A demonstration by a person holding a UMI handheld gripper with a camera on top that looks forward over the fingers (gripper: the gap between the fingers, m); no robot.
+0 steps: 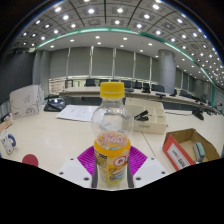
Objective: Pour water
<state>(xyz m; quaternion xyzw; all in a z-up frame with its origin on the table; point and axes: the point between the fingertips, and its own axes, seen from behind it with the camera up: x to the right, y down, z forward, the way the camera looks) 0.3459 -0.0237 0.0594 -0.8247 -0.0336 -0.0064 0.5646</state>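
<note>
A clear plastic bottle [111,135] with a yellow cap and a yellow label stands upright between my gripper's [112,166] fingers. Both purple pads [88,160] press against the bottle's lower sides, so the gripper is shut on it. The bottle's base is hidden low between the fingers, and I cannot tell whether it rests on the white table [60,135] or hangs above it.
An open cardboard box [190,148] lies to the right of the fingers, and a smaller carton [150,115] sits beyond the bottle. Papers [78,112] and a white box [26,100] lie far left. A small red disc [30,159] is near left. Office chairs line the far desks.
</note>
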